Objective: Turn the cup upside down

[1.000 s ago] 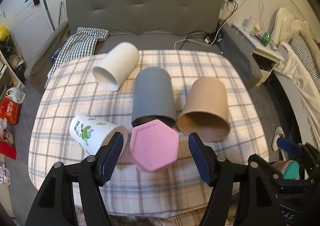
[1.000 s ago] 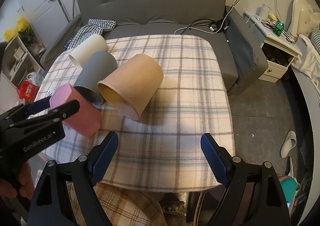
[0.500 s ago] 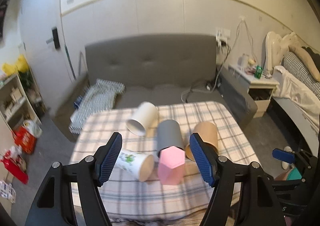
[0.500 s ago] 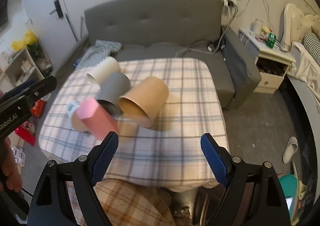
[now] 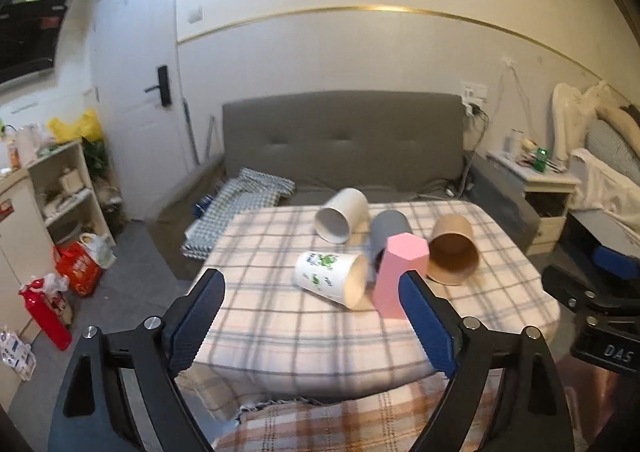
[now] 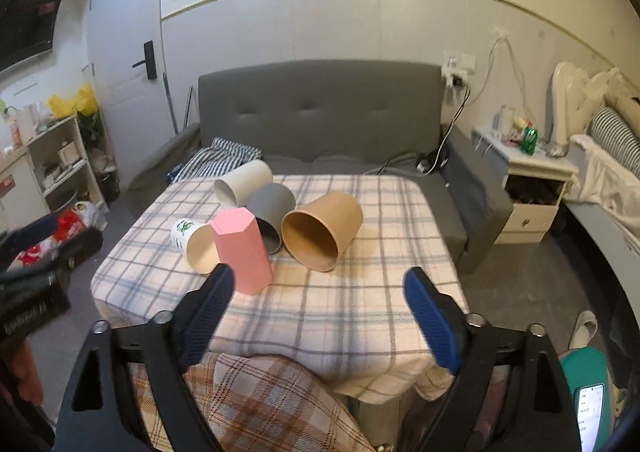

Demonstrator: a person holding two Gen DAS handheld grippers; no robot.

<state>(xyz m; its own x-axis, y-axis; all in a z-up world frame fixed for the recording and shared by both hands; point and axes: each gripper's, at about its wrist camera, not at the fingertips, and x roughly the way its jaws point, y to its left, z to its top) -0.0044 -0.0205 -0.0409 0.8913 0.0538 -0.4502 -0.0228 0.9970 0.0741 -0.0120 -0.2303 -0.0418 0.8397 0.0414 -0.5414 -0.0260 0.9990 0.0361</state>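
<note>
Left fingers: the left gripper [image 5: 312,318] has its blue-padded fingers [image 5: 198,318] spread wide apart, gripping nothing, held back from the near edge of the surface [image 5: 280,324].
Right fingers: the right gripper [image 6: 318,314] is likewise spread wide with nothing between the pads, also short of the near edge.
Pink cup: the pink hexagonal cup [image 6: 242,252] stands on end, closed face up, on the plaid cloth near the front of the cluster; the left view [image 5: 400,276] shows it partly behind the left gripper's right finger.
Printed cup: a white paper cup with green print [image 5: 330,278] lies on its side just left of the pink cup, mouth toward the cameras.
Grey cup: a grey cup [image 6: 270,211] lies on its side right behind the pink one.
Brown cup: a brown paper cup [image 6: 320,230] lies on its side to the right, mouth toward the cameras, close against the grey cup.
White cup: a plain white cup [image 5: 342,213] lies on its side at the back left of the group.
Background: a grey sofa [image 6: 320,111] sits behind the surface, with a nightstand [image 6: 528,187] to the right.
</note>
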